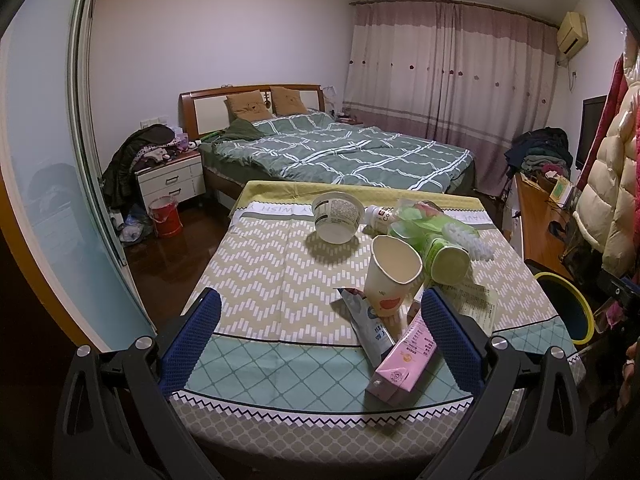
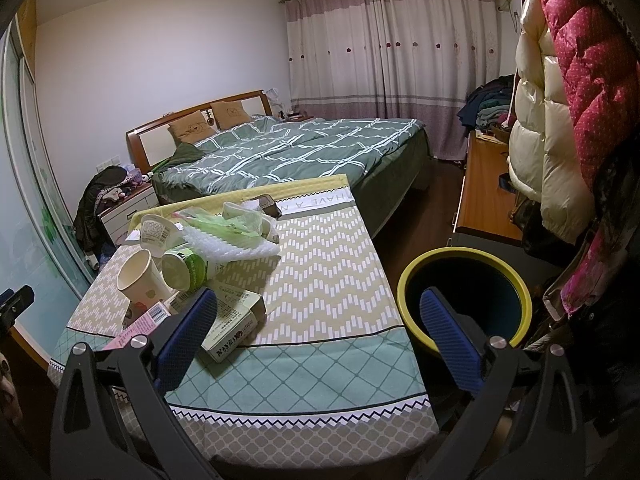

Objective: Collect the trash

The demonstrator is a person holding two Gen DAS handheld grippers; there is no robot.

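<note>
Dim indoor light from above; short soft shadows are cast; straight edges are bowed by fisheye distortion, corners vignetted black.

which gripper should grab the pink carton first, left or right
Left, probably. The open left gripper already faces the pink carton, which lies near its right finger. The right gripper, also open, faces bare tablecloth and the yellow-rimmed bin, with the carton at its far left.
</note>
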